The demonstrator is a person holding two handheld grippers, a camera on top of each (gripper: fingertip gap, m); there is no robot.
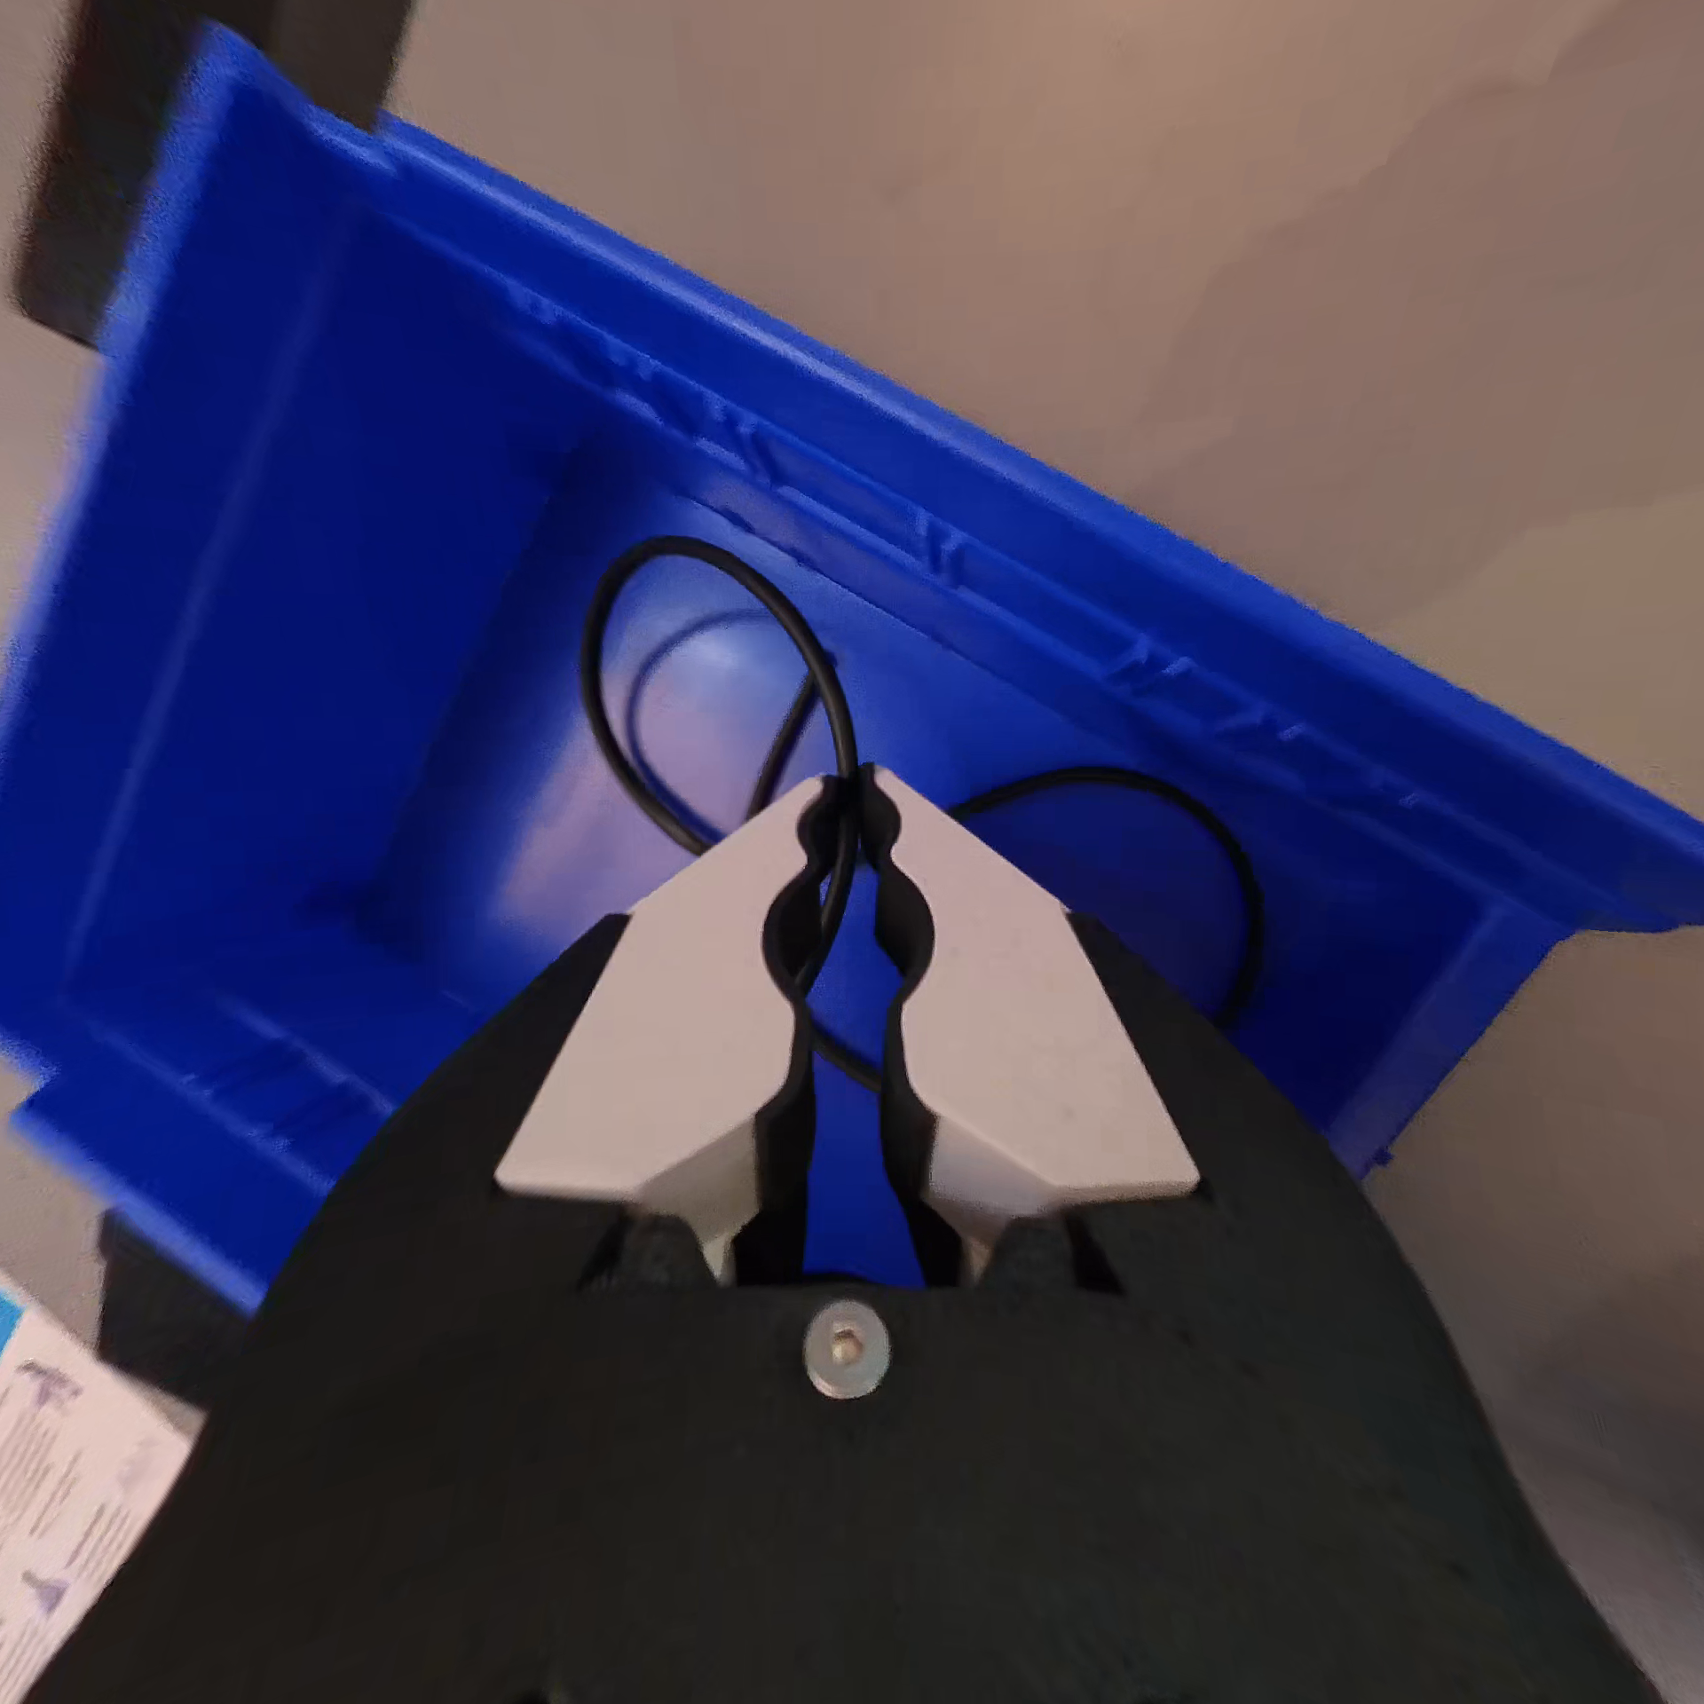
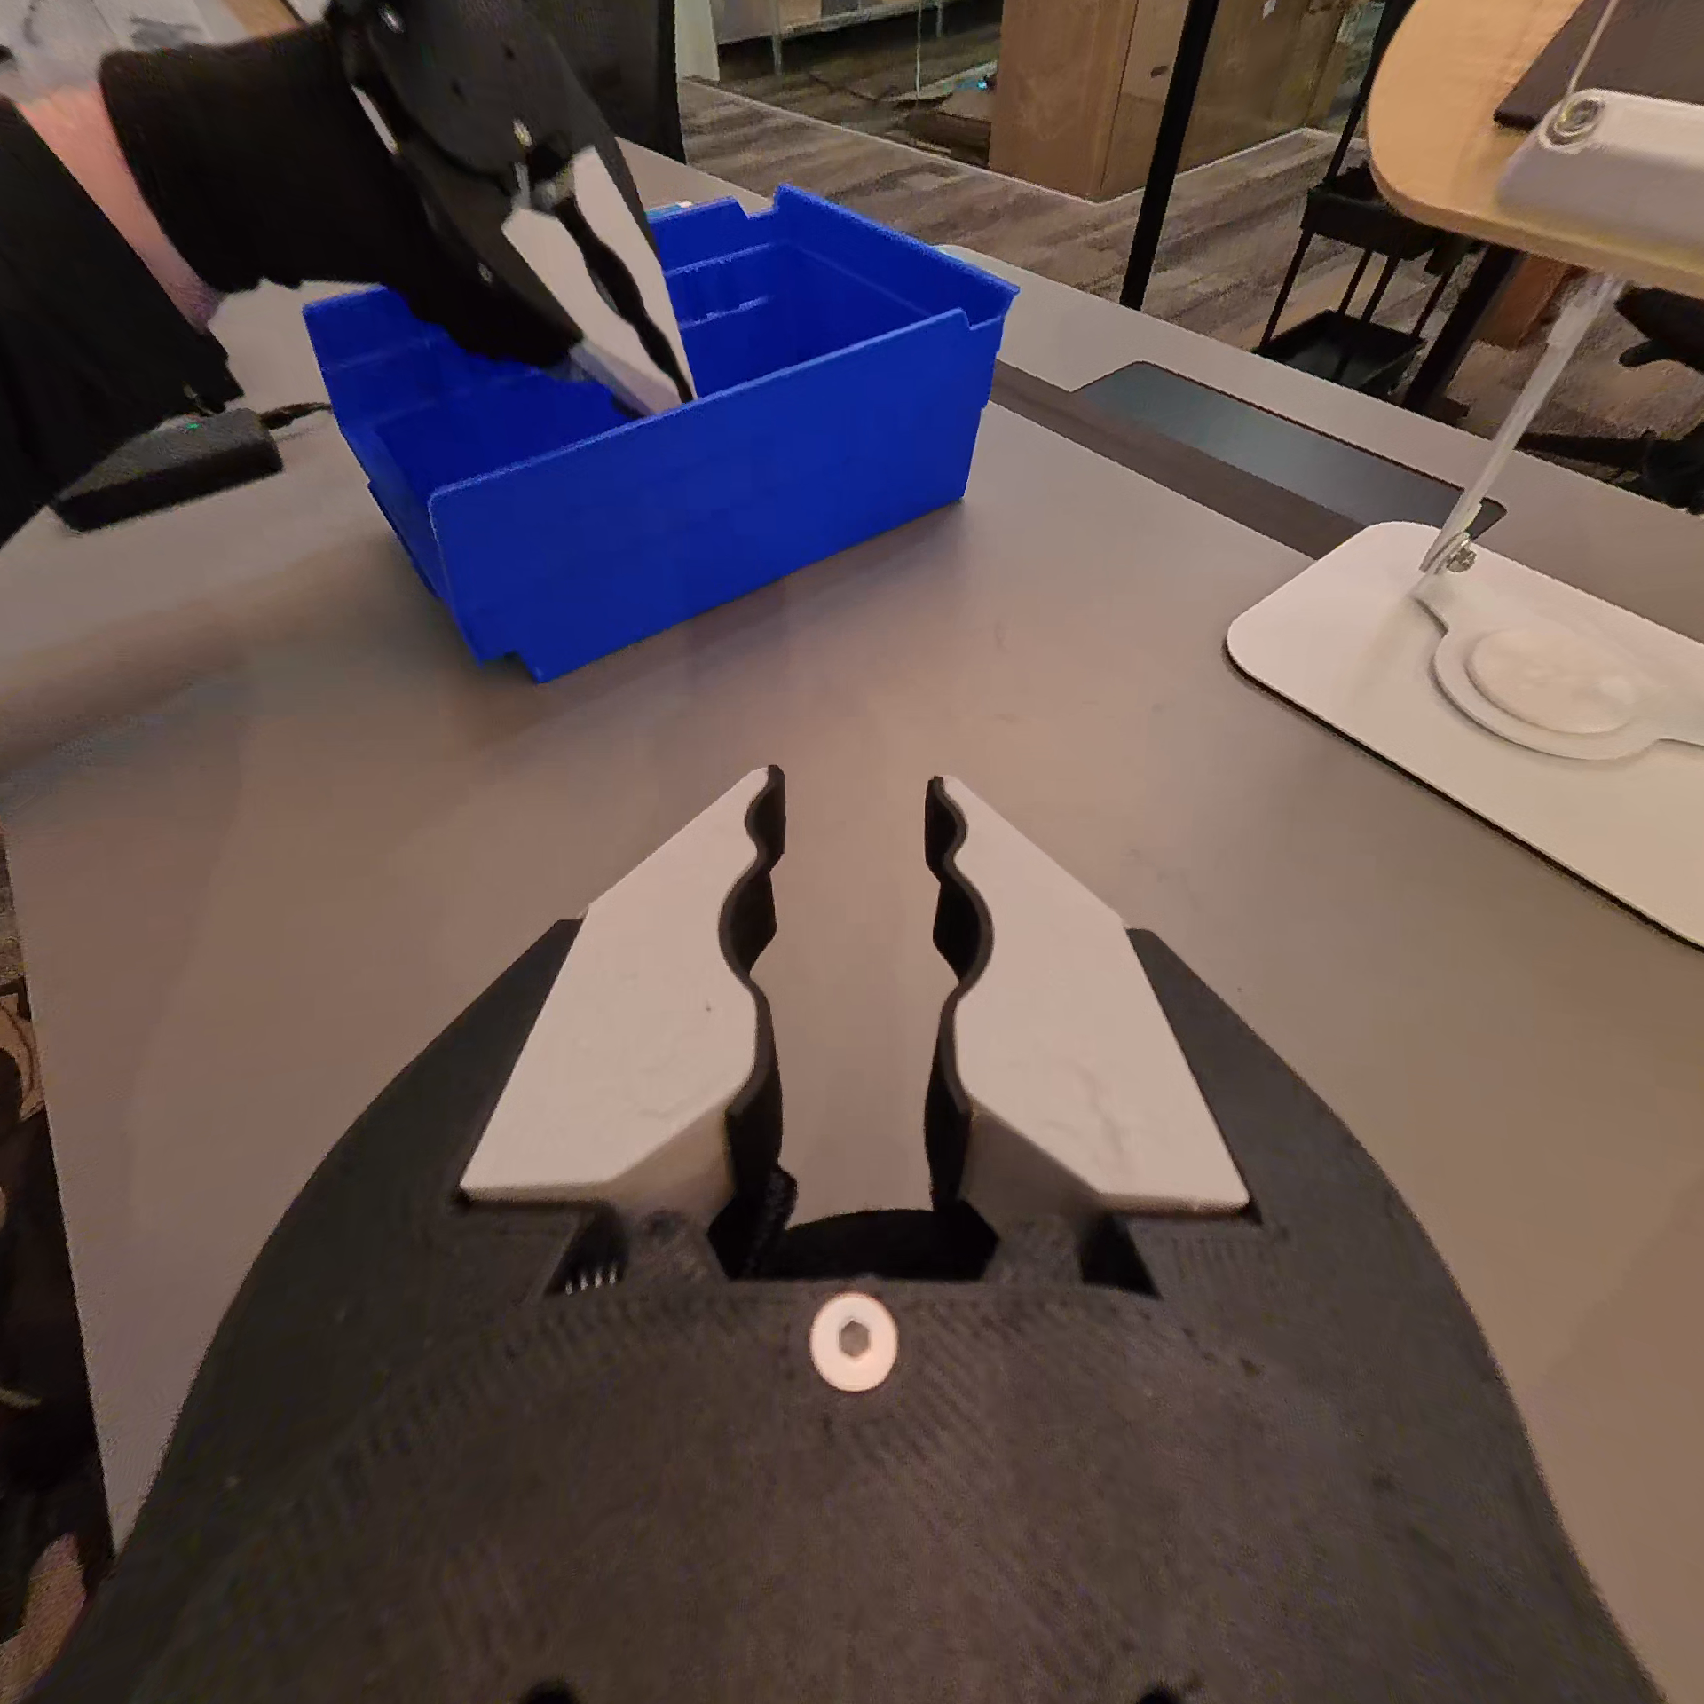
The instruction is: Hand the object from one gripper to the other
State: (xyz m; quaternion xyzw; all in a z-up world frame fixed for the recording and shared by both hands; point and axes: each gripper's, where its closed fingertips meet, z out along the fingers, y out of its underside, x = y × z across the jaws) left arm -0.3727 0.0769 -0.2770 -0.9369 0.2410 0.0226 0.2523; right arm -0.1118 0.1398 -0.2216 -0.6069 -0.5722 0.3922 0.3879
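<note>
In the left wrist view my left gripper (image 1: 848, 788) is down inside a blue plastic bin (image 1: 304, 572), its tips shut on a thin black rubber ring (image 1: 604, 664). The ring loops up and left from the tips and passes back between the fingers. A second black ring (image 1: 1240, 876) lies on the bin floor to the right. In the right wrist view my right gripper (image 2: 856, 782) is open and empty, low over the grey table (image 2: 922, 664), well short of the bin (image 2: 701, 516). The left gripper (image 2: 636, 350) shows there reaching into the bin; the rings are hidden by the bin wall.
A white flat stand base (image 2: 1383, 645) with a thin metal arm sits on the table at the right. A black box with a cable (image 2: 171, 466) lies left of the bin. A printed paper (image 1: 65, 1494) lies by the bin's near corner. The grippers' ends are close to 30 cm from one another.
</note>
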